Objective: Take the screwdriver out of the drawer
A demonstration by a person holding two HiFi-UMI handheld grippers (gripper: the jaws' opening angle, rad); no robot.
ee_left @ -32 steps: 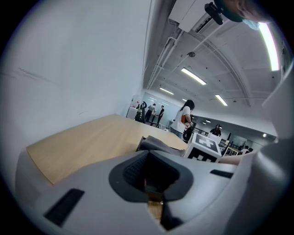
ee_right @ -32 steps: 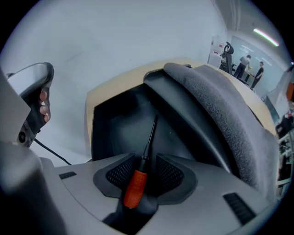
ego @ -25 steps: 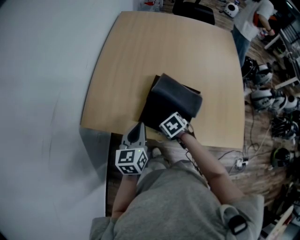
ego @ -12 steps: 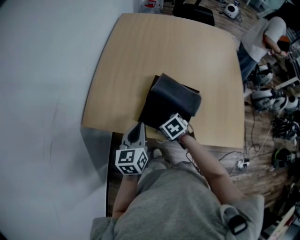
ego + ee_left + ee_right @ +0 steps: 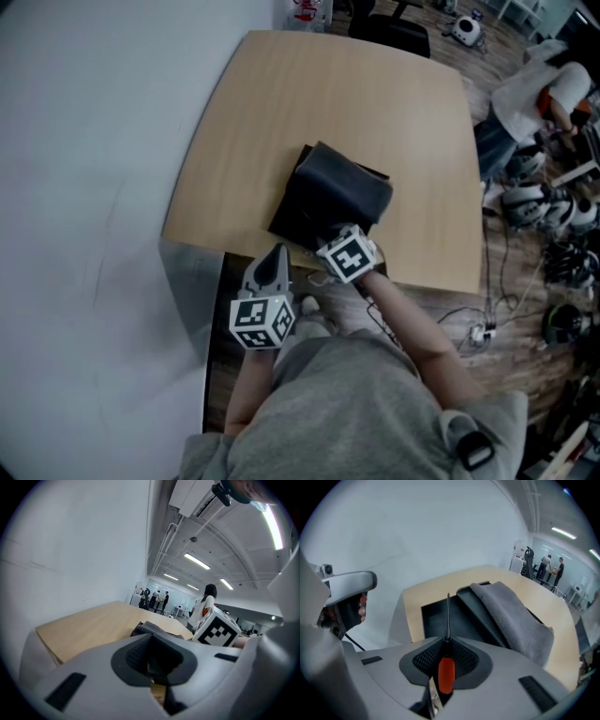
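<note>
A screwdriver [image 5: 446, 670] with a red handle and a thin metal shaft is clamped between the pads of my right gripper [image 5: 446, 651], and its tip points over the open black drawer [image 5: 438, 616] below. From the head view, the right gripper's marker cube [image 5: 345, 255] sits at the near edge of the black drawer box [image 5: 328, 197], with the jaws hidden under it. My left gripper [image 5: 273, 259] hangs just off the table's near edge, to the left of the box. Its jaws stand together with nothing between them [image 5: 152, 660].
A grey cloth [image 5: 511, 616] is draped over the top of the drawer box. The light wooden table [image 5: 281, 112] stands beside a white wall at the left. A person [image 5: 548, 94] bends over at the far right, above cables and gear on the floor [image 5: 553, 253].
My right gripper has risen a little at the drawer box's near edge. The left gripper has edged slightly forward. The person at the far right has bent lower.
</note>
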